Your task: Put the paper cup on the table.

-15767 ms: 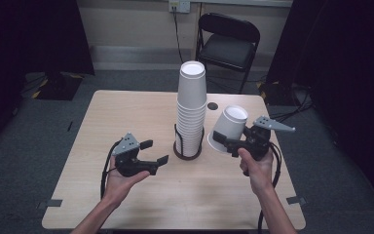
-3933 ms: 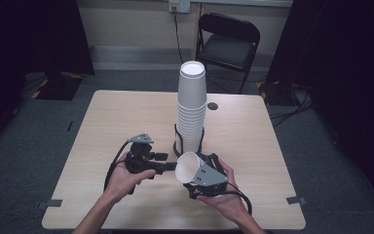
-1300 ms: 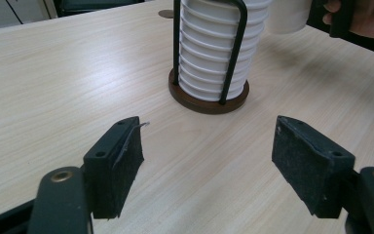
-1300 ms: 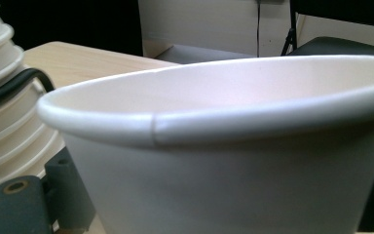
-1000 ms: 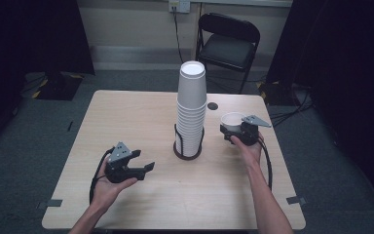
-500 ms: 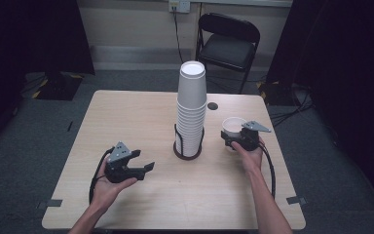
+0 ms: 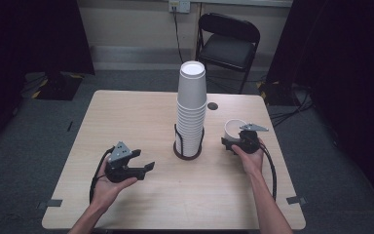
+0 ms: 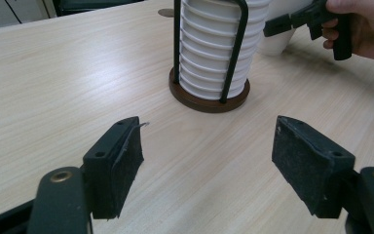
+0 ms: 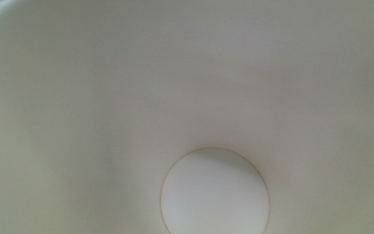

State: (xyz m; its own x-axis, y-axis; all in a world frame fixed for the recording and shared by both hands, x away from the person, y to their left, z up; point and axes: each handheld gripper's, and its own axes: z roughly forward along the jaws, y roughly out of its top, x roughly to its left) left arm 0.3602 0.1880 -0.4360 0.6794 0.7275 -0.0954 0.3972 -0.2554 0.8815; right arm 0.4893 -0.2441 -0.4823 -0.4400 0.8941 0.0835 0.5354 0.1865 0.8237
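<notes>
A single white paper cup (image 7: 233, 130) stands upright on the table (image 7: 126, 117), right of the cup stack (image 7: 191, 112). The right gripper (image 7: 230, 144) touches its near side, jaws just closing; whether they pinch it, I cannot tell. The left gripper (image 8: 207, 163) hangs open and empty, well apart.

Bare table (image 7: 141, 122) lies open leftward (the cup stack (image 7: 191, 112) blocks the middle, chair (image 7: 228, 46) behind).
</notes>
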